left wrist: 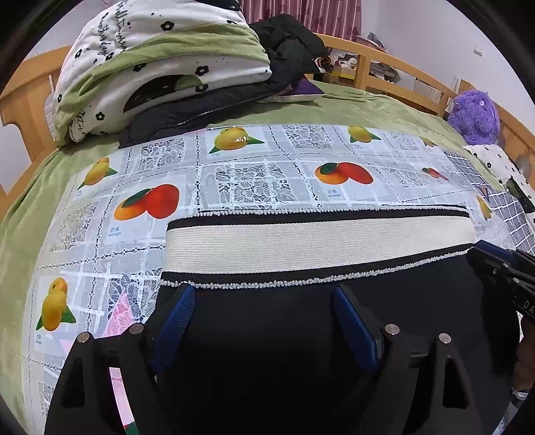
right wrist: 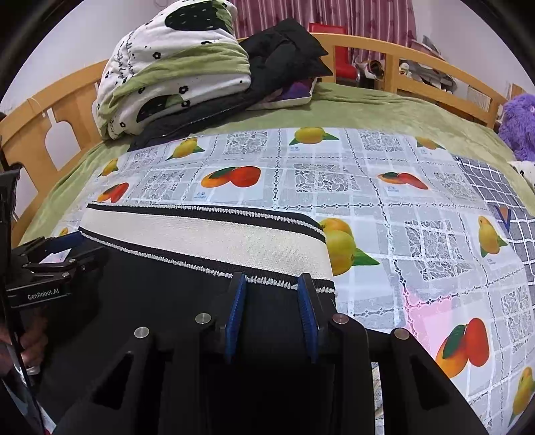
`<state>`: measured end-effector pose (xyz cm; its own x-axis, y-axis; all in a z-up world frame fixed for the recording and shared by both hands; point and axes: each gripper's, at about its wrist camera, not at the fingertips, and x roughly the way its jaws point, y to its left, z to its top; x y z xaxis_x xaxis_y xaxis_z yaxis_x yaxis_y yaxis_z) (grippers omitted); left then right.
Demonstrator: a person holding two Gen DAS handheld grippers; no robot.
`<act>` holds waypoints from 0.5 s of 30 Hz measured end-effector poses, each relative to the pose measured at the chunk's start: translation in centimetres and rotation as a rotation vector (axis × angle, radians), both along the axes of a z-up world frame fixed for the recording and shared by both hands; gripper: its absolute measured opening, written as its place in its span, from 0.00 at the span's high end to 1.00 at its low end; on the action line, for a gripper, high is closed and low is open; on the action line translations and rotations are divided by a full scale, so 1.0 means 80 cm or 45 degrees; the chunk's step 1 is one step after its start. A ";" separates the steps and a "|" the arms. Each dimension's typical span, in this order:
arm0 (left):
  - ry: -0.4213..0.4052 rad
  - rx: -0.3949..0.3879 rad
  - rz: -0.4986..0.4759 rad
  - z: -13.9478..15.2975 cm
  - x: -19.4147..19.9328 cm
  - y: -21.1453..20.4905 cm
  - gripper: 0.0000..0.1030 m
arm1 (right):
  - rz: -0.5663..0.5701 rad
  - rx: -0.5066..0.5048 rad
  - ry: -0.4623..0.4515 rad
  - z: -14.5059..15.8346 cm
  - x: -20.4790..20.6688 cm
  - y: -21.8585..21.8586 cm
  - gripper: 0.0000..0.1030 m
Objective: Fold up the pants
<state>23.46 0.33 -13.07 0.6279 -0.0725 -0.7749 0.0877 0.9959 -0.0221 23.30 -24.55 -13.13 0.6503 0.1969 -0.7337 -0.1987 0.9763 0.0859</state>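
You have matt black cloth pants (left wrist: 267, 334) with a ribbed knit waistband (left wrist: 317, 244) on a glossy plastic tablecloth (left wrist: 254, 180).

Both wrist views close, low, facing headboard, sharing waistband (left wrist: 317, 244)

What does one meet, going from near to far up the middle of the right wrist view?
right gripper → black pants → cream waistband → fruit-print tablecloth → green blanket → wooden bed rail → striped curtain
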 end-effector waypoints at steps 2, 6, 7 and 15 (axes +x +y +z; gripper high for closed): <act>-0.004 0.006 -0.003 0.000 -0.001 -0.001 0.18 | -0.003 -0.012 0.002 0.000 -0.002 0.002 0.67; -0.009 0.004 -0.004 0.000 -0.001 -0.001 0.17 | -0.009 -0.010 -0.001 0.000 -0.004 0.001 0.66; -0.010 0.000 -0.005 0.000 -0.001 0.000 0.17 | -0.009 -0.006 0.003 0.000 -0.004 0.000 0.66; -0.017 0.022 -0.002 0.000 -0.004 -0.003 0.17 | -0.007 -0.011 0.007 0.001 -0.003 0.000 0.63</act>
